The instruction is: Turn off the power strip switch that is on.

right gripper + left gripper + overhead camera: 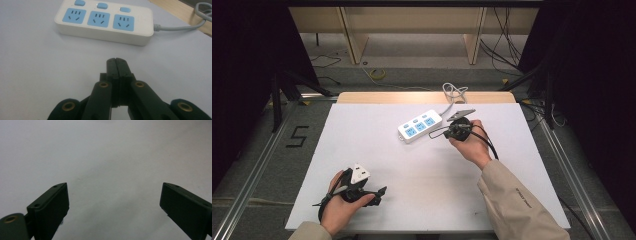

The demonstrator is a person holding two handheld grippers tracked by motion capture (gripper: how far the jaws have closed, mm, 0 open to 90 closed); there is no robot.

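Power strip [420, 126]: on the table [377, 150], behind centre and toward the far edge, lying aslant with its right end farther back; its cable [453, 92] leaves that right end and runs back over the far edge. Right gripper [452, 131]: just right of the strip, near its cable end, apart from it; jaws together, aimed at the strip [105, 21] in the right gripper view. Left gripper [379, 192]: at the near edge, toward the near left corner, well apart from the strip.
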